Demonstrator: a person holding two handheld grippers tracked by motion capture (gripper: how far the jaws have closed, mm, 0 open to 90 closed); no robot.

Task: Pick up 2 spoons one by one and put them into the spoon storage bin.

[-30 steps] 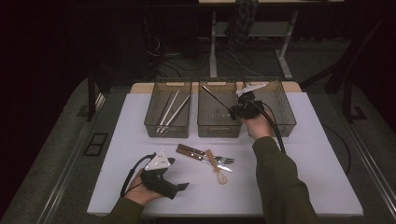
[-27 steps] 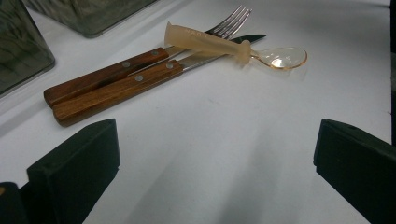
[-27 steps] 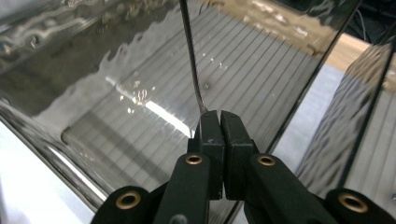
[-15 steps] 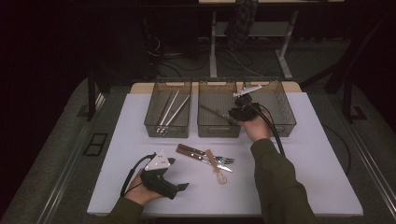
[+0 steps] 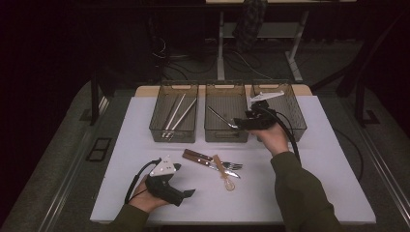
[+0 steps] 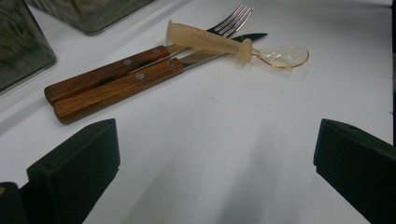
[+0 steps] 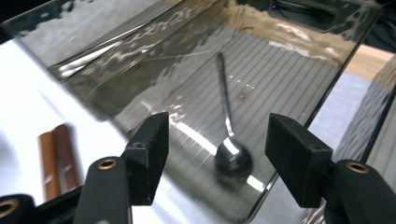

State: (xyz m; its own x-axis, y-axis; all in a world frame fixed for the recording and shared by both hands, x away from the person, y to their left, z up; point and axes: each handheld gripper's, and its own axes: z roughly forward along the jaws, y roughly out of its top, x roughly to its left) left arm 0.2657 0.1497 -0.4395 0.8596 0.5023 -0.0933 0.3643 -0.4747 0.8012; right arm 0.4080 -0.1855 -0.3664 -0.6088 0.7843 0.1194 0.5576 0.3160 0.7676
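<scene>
A metal spoon (image 7: 232, 158) lies on the floor of the middle bin (image 7: 140, 84), bowl toward me. My right gripper (image 7: 217, 130) hovers just above it; its jaws have just been opening and stand apart, not touching the spoon. In the high view the right gripper (image 5: 238, 123) is at the middle bin's (image 5: 225, 87) near right corner, by the spoon (image 5: 220, 117). My left gripper (image 5: 190, 193) rests open on the table at the front left. Ahead of the left gripper (image 6: 217, 128) lie a wooden-handled knife (image 6: 116, 88), a matching fork (image 6: 102, 77) and a translucent plastic spoon (image 6: 210, 41).
The left bin (image 5: 173, 87) holds metal chopsticks (image 5: 180, 112). The right bin (image 5: 292, 104) stands beside the middle one. The fork and knife (image 5: 205, 159) and the plastic spoon (image 5: 223, 174) lie mid-table. White tabletop (image 5: 329, 169) stretches to the right.
The right gripper's jaws have opened and let go of the metal spoon, which now lies in the middle bin. The right hand has drawn slightly back toward the person. The left gripper has stayed put.
</scene>
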